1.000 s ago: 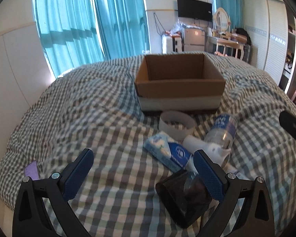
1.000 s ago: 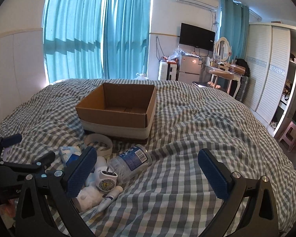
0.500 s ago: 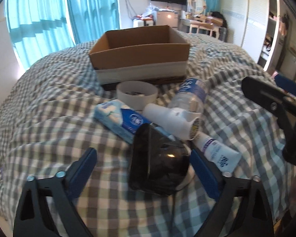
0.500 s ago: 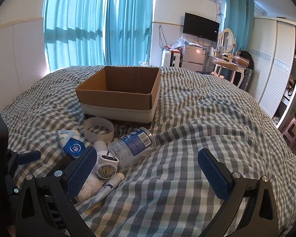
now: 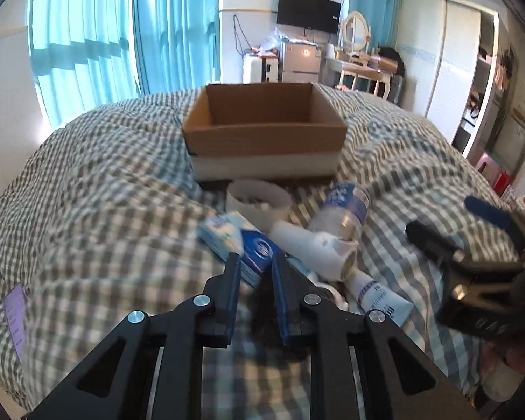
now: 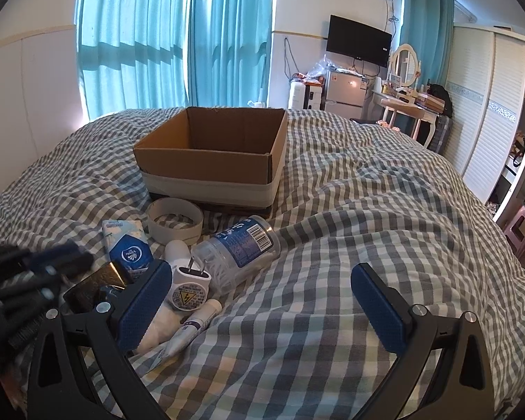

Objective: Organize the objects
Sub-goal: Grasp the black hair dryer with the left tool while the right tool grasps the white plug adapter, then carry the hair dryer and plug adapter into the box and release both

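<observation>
An open cardboard box (image 5: 266,133) (image 6: 210,161) stands on the checked bed. In front of it lie a white tape ring (image 5: 259,199) (image 6: 175,220), a blue tissue pack (image 5: 238,241) (image 6: 126,245), a clear bottle (image 5: 346,210) (image 6: 238,248), a white charger plug (image 5: 318,248) (image 6: 189,287) and a white tube (image 5: 378,294) (image 6: 192,325). My left gripper (image 5: 255,290) is shut on a black shiny container (image 5: 266,318) (image 6: 91,290), mostly hidden by the fingers. My right gripper (image 6: 259,304) is open and empty over the bedcover, right of the pile; it also shows in the left wrist view (image 5: 472,255).
A purple card (image 5: 15,318) lies at the bed's left edge. Teal curtains (image 6: 171,35), a white wardrobe (image 6: 486,105), a dressing table (image 6: 406,101) and a small fridge (image 6: 343,91) stand beyond the bed. A pink stool (image 6: 521,227) is at right.
My left gripper has closed from wide open onto the black container. The right gripper stays open and has shifted only slightly.
</observation>
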Motion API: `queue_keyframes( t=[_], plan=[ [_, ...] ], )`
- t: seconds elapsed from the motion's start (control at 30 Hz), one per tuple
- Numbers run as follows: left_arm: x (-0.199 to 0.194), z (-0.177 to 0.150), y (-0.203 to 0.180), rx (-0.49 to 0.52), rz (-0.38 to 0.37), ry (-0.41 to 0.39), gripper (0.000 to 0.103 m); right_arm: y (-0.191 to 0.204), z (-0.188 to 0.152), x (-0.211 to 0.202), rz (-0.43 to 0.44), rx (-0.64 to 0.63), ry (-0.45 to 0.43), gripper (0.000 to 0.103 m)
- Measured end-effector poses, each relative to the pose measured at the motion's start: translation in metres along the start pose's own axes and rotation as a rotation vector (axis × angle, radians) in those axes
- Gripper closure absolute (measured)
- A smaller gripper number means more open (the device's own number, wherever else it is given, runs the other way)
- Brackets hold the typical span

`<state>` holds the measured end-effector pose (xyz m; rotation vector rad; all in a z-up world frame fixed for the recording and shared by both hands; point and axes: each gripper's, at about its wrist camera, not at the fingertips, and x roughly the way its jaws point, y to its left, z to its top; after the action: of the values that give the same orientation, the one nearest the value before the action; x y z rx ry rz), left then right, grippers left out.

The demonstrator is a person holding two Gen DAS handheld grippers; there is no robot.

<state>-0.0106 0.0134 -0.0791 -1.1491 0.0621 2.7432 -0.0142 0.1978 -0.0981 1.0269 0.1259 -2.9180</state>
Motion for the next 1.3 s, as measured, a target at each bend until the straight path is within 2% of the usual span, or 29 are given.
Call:
queue_keyframes(
  t=[0.07,0.17,0.27,0.37,0.4,0.53,0.57,0.6,0.77,0.93,1.1,1.3],
  plan=[
    [0.004,0.0,0.007,-0.015,0.002,0.024,0.086,0.004,0.0,0.006,0.015,-0.004,0.022,0.0],
    [0.013,-0.006,0.013,-0.038,-0.034,0.066,0.086,0.011,0.001,0.019,0.053,-0.017,0.057,0.0],
    [0.014,-0.01,0.009,-0.019,-0.046,0.068,0.086,0.019,0.002,0.04,0.085,-0.029,0.12,0.003],
    [0.009,-0.009,0.009,-0.002,-0.045,0.051,0.083,0.026,0.002,0.068,0.134,-0.025,0.223,0.011],
    [0.008,-0.009,0.01,0.0,-0.04,0.048,0.081,0.027,0.001,0.074,0.147,-0.023,0.24,0.017],
    [0.007,-0.01,0.014,-0.009,-0.041,0.047,0.046,0.035,-0.003,0.099,0.225,-0.014,0.322,0.042],
    [0.007,-0.011,0.015,-0.013,-0.046,0.044,0.045,0.035,-0.005,0.099,0.237,-0.013,0.324,0.047],
    [0.006,-0.011,0.013,-0.013,-0.05,0.047,0.045,0.036,-0.007,0.097,0.25,-0.012,0.314,0.057],
    [0.004,-0.01,0.005,0.01,-0.056,0.048,0.039,0.02,-0.007,0.057,0.251,0.02,0.194,0.058],
    [0.003,-0.009,-0.012,0.036,-0.084,0.029,0.036,-0.002,-0.002,0.017,0.17,0.009,0.084,0.059],
    [0.003,-0.006,-0.025,0.054,-0.106,0.015,0.035,-0.021,0.001,-0.008,0.096,0.003,0.017,0.059],
    [0.01,-0.009,-0.044,0.101,-0.176,0.035,0.034,-0.039,0.008,-0.025,0.057,0.007,-0.031,0.059]
  ],
)
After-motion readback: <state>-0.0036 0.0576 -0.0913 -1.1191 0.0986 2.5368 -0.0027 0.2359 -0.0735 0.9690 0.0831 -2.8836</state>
